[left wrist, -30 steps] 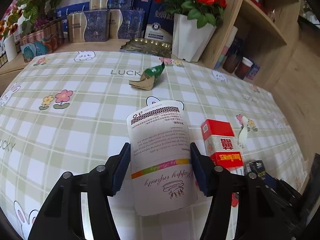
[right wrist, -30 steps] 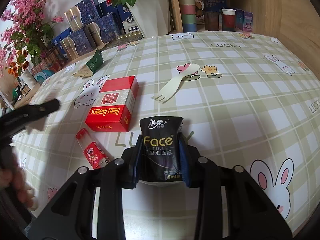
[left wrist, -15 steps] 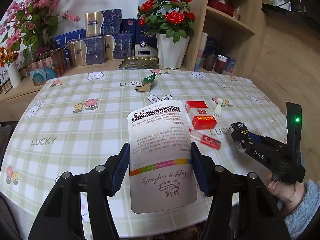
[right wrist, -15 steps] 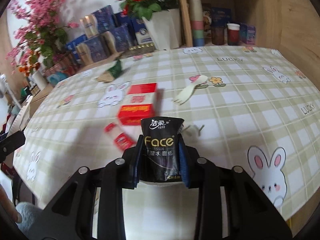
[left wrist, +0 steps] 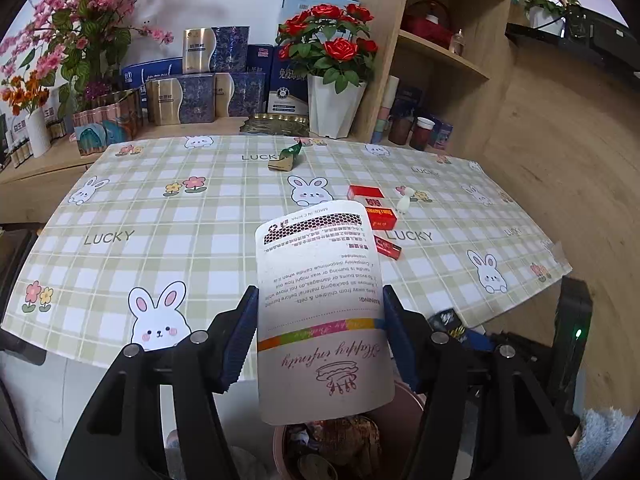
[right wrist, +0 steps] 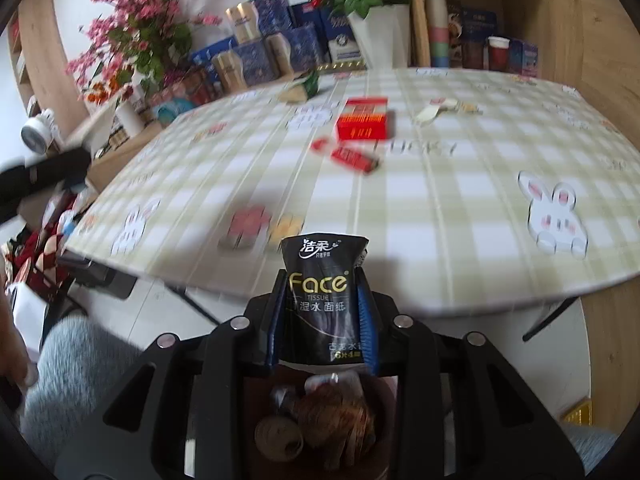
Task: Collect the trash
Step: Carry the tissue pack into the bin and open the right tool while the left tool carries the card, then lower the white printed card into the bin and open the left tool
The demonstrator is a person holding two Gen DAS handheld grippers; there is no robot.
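Left fingers clamped on the white paper sleeve, blue pads pressing both its long sides. Right fingers clamped on the black Face tissue pack.

Edges/room: both grippers sit past the near edge of the surface, out over the floor. Pink trash bin at 6 o'clock in the left view, directly under the sleeve, already holding wrappers. Right view shows the same bin at 6 o'clock below the pack. Gap between surface edge and bin is open tile. My other gripper body with its green LED is at 4 o'clock in the left view, just beside the bin. Grey sleeve at 8 o'clock in the right view. Wooden shelf unit at 1 o'clock, well apart.

Left on the surface: red box, small red lighter-like item near it, pale spork at the box's 3 o'clock, green-and-tan wrapper at 12 o'clock near the far edge.

Vs. one second ago: both grippers were over the surface, close to the red box. Now both have pulled back off the edge, the whole surface is in view, and the bin has come into frame. Grips unchanged. Right view is motion-blurred.
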